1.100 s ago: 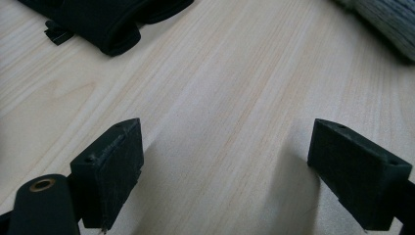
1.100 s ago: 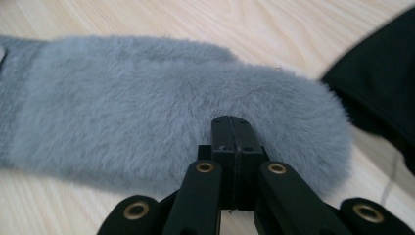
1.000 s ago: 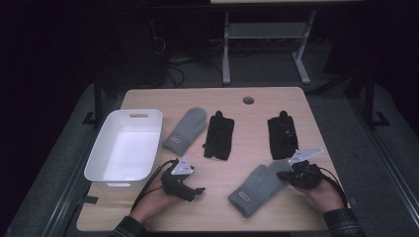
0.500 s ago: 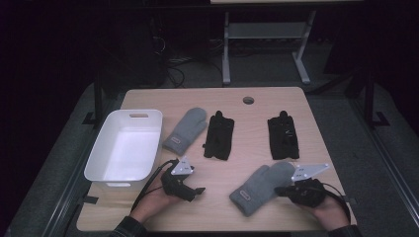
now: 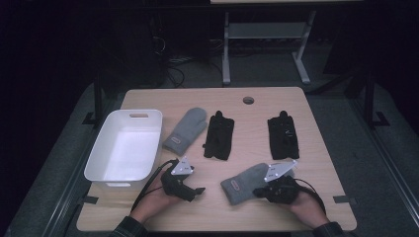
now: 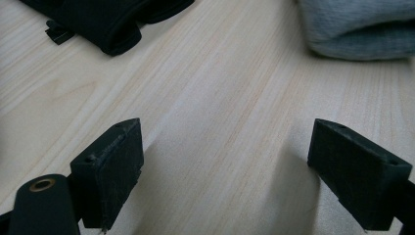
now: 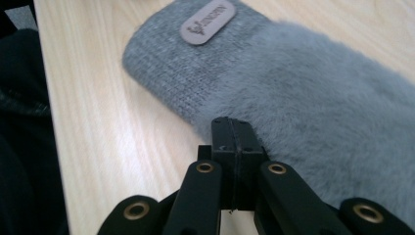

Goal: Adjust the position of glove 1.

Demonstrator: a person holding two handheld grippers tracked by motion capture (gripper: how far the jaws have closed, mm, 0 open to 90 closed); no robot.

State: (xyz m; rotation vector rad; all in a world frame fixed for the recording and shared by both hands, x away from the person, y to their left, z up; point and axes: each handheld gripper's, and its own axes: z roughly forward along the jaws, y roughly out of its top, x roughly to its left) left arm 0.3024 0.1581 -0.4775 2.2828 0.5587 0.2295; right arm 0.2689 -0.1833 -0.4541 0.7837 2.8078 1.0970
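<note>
I'm bringing the right gripper [image 7: 231, 147], jaws pressed together on nothing, to the near edge of the grey mitten [image 5: 245, 181] at the table's [image 5: 306, 106] front right. It's lying just ahead of the jaws, cuff pointing left toward my idle left gripper [image 5: 195, 190], jaws spread.

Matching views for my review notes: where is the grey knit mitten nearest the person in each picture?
High view: the grey knit mitten lies bottom centre-right, its cuff toward the left gripper.
Left gripper view: a grey mitten edge at the top right, likely the same one.
Right gripper view: it spreads across the upper right, beyond the shut jaws.
Shared landmark: the light wooden table.
</note>
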